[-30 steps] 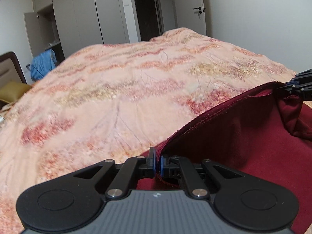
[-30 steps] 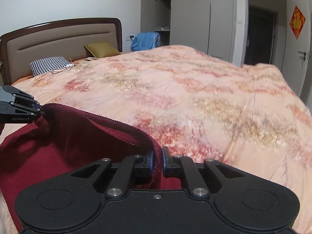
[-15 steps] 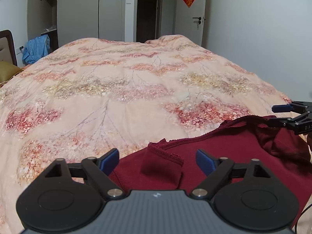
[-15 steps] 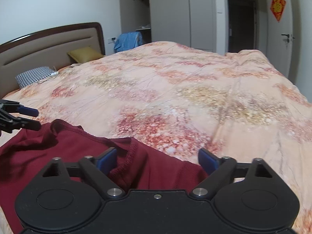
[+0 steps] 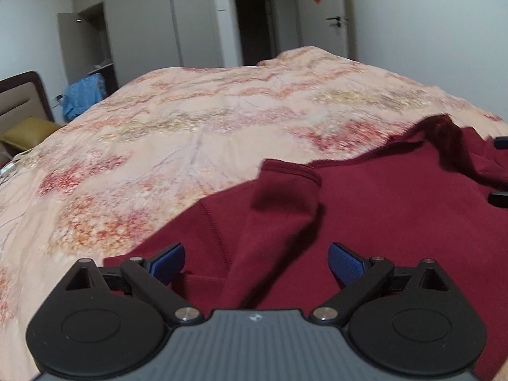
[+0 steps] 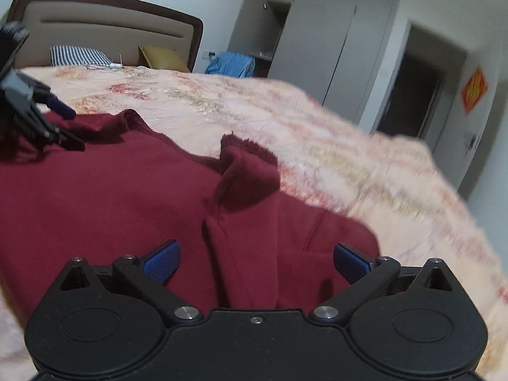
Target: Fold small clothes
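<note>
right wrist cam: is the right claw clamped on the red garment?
No. The right claw stands wide open, having just opened, and the red garment lies loose on the bed between its fingers.

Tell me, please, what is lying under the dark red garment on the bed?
The dark red garment lies on the floral peach quilt, which shows all around its far edge. Whatever is directly beneath the cloth is covered and cannot be seen.
</note>
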A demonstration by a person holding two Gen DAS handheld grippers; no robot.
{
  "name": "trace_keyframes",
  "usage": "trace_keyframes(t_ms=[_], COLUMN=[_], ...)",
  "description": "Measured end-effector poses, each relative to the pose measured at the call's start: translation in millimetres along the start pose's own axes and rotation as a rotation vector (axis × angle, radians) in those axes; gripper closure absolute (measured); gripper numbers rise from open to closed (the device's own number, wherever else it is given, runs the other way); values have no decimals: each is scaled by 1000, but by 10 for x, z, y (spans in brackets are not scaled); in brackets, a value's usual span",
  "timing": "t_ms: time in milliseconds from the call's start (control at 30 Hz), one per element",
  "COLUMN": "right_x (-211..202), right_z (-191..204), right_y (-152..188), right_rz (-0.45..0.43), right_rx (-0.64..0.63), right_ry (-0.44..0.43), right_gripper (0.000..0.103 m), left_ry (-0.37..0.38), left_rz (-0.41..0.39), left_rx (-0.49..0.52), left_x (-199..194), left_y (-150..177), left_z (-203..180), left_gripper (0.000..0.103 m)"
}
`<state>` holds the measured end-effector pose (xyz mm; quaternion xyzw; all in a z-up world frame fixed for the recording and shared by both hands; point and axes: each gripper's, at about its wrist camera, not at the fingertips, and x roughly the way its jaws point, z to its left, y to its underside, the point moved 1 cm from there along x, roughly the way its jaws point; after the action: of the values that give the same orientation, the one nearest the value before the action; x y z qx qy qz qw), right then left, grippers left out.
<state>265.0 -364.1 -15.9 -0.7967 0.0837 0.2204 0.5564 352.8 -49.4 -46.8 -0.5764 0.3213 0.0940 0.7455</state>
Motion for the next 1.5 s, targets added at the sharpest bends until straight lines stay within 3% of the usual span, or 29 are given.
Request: trace_keyframes(t_ms=[133, 233, 300, 367, 467, 833, 967, 1033, 1133, 1233, 1300, 1400, 1500], right_x=[139, 243, 305, 371, 427, 440, 438, 438, 438, 429, 428, 427, 412], right_z=[-240, -531, -698, -833, -871, -830, -829, -827, -830, -832, -831, -835, -841], right_y=[-14, 65, 179, 327, 406, 423, 425, 426, 427, 433, 434, 436, 447], right_rz=[-31, -6, 32, 69, 85, 86, 86, 86, 86, 84, 84, 82, 67], right_rx=[84, 262, 398, 518, 573, 559, 559, 560, 559, 558, 559, 562, 571], right_ry=[134, 219, 258, 230, 201, 205, 205, 204, 205, 206, 205, 203, 199], right_gripper=[1, 1, 1, 1, 0, 0, 0, 0, 0, 0, 0, 0, 0], left_ry=[-116, -144, -114, -54, -18, -3, 13, 19, 23, -45, -129, -169, -55], left_rz=[-2, -2, -3, -32, -69, -84, -124, -169, -228, -130, -57, -1, -26], left_rx=[-72, -195, -303, -388, -424, -446, -440, -392, -227, -96, -84, -245, -476], left_x=[72, 133, 167, 181, 163, 195, 97, -18, -111, 85, 278, 445, 452], left_y=[-75, -41, 44, 152, 227, 273, 235, 154, -21, -178, -215, -148, 50], left_z=[202, 446, 615, 741, 796, 793, 785, 729, 514, 281, 238, 443, 796], left_gripper=[4, 3, 3, 2, 0, 0, 0, 0, 0, 0, 0, 0, 0])
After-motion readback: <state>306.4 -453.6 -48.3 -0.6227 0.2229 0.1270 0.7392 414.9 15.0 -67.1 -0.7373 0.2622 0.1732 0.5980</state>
